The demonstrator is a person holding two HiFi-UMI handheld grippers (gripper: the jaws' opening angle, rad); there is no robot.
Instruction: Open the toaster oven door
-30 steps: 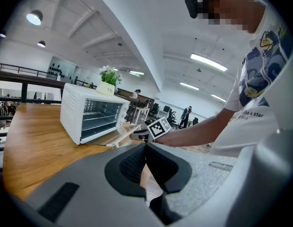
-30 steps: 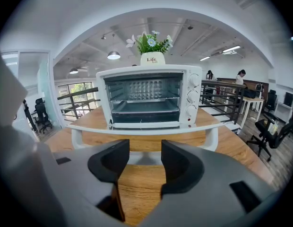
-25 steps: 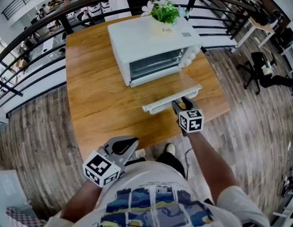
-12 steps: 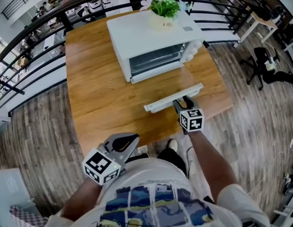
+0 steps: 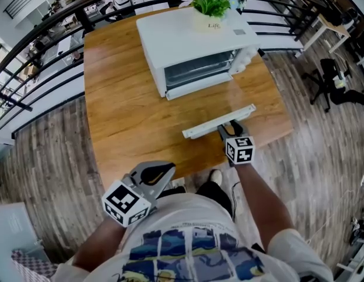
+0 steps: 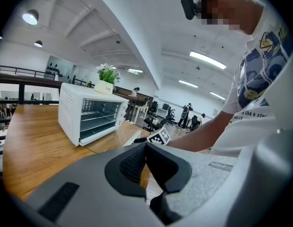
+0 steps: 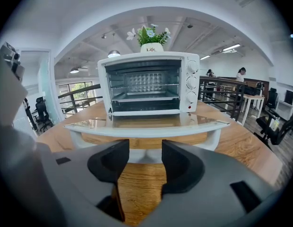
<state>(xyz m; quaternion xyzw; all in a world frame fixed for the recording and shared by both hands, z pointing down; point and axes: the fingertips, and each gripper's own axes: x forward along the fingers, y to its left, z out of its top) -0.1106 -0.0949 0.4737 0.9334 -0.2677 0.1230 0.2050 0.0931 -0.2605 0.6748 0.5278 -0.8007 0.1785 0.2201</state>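
White toaster oven (image 5: 191, 46) stood upright on wooden table (image 5: 123, 116), toward far edge, front facing person. Glass door (image 5: 229, 101) hung fully open, folded down about level above tabletop. White bar handle (image 5: 219, 122) ran along door's near edge. Wire rack (image 7: 145, 97) showed inside; knobs (image 7: 191, 83) stacked down front's right side.

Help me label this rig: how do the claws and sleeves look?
The left claw and right claw are grey with dark pads, each bearing a white cube with black square markers. The T-shirt is white, short-sleeved, with a blue-and-yellow print.
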